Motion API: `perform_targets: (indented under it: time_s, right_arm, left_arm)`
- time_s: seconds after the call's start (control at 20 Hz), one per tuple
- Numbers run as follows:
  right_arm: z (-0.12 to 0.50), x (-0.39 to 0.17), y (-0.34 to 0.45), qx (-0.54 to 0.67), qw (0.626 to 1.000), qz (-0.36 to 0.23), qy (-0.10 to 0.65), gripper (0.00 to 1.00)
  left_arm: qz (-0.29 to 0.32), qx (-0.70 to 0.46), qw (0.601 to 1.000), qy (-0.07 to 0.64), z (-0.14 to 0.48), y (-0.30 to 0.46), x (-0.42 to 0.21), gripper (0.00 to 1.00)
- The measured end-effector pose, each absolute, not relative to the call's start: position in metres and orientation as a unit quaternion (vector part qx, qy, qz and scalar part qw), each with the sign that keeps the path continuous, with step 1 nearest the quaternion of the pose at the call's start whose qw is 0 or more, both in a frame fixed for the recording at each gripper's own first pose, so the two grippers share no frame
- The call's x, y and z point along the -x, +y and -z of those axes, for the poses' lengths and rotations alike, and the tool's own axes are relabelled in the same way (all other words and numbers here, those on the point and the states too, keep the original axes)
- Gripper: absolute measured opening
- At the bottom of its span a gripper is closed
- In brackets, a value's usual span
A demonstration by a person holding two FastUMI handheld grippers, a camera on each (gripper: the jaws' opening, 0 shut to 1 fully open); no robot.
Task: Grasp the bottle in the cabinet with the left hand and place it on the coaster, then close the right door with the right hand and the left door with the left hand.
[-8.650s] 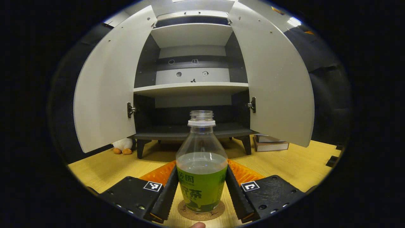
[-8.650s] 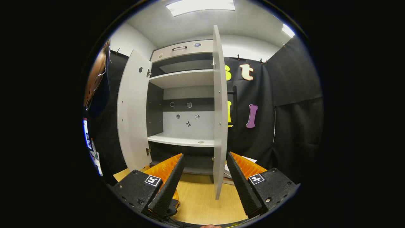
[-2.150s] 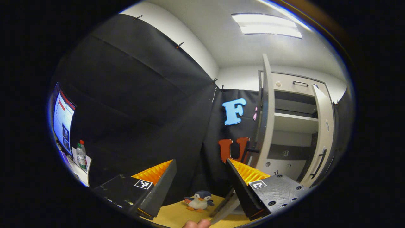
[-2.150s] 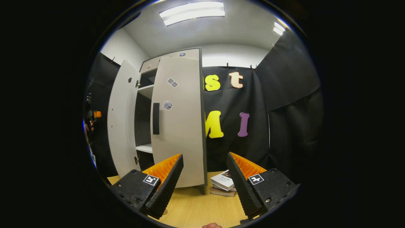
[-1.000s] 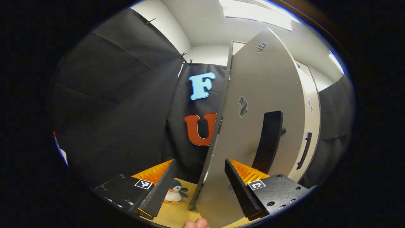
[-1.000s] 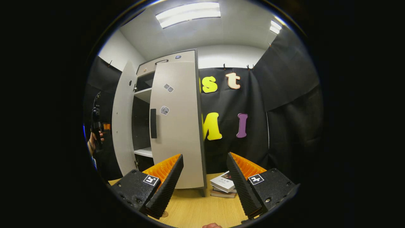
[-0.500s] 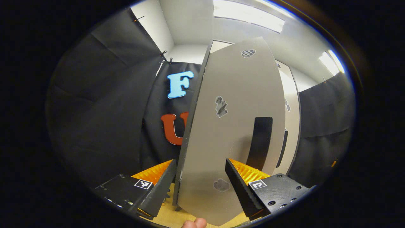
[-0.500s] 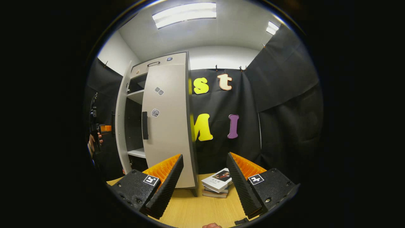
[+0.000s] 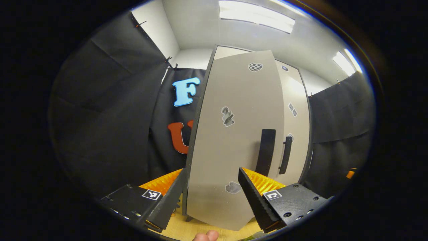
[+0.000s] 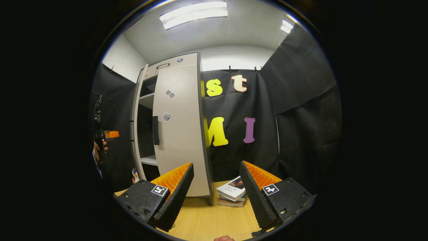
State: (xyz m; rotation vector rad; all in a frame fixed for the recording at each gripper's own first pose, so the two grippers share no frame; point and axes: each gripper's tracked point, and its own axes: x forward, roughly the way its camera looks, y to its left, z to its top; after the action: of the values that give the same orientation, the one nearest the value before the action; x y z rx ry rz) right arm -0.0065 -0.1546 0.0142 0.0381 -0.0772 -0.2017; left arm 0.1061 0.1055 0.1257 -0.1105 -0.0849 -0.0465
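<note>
The right gripper (image 10: 214, 187) shows at six o'clock with its jaws spread wide and nothing between them, over the wooden tabletop (image 10: 207, 222). At about ten o'clock stands the cabinet (image 10: 170, 127). Its right door (image 10: 180, 134) lies flush against the cabinet front, its dark handle (image 10: 155, 130) upright near the door's left edge. The left door (image 10: 135, 130) stands slightly ajar, and a dark gap with shelf edges (image 10: 149, 160) shows between the two doors. At nine o'clock, well apart from the cabinet, a hand (image 10: 99, 147) holds the left gripper (image 10: 107, 135). A stack of books (image 10: 230, 192) lies on the tabletop between the right gripper's fingers (image 10: 177, 189), just right of the cabinet's foot.
</note>
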Motion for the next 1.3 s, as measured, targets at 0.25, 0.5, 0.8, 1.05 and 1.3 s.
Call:
perform_targets:
  time_s: [0.25,0.5,0.8,1.05,1.3]
  right_arm:
    - [-0.012,0.002,-0.137,-0.029,0.996,0.079,-0.033,0.84]
    - [-0.001,-0.001,-0.121,-0.031,0.998,0.059,-0.019,0.84]
    - [-0.005,0.002,-0.109,-0.037,0.998,0.044,-0.014,0.84]
    - [-0.011,0.012,-0.101,-0.037,0.998,0.039,-0.018,0.84]
    - [0.0,0.006,-0.092,-0.05,0.998,0.024,-0.007,0.84]
  left_arm:
    - [-0.016,0.038,0.998,-0.048,-0.106,0.094,-0.08,1.0]
    - [0.019,0.053,0.997,-0.056,-0.084,0.033,-0.05,0.95]
    - [0.034,0.025,0.998,-0.04,-0.046,-0.004,-0.029,0.99]
    - [0.021,0.027,0.999,-0.012,-0.018,-0.017,-0.02,1.0]
    - [0.018,0.033,0.999,-0.009,-0.003,-0.033,-0.011,0.94]
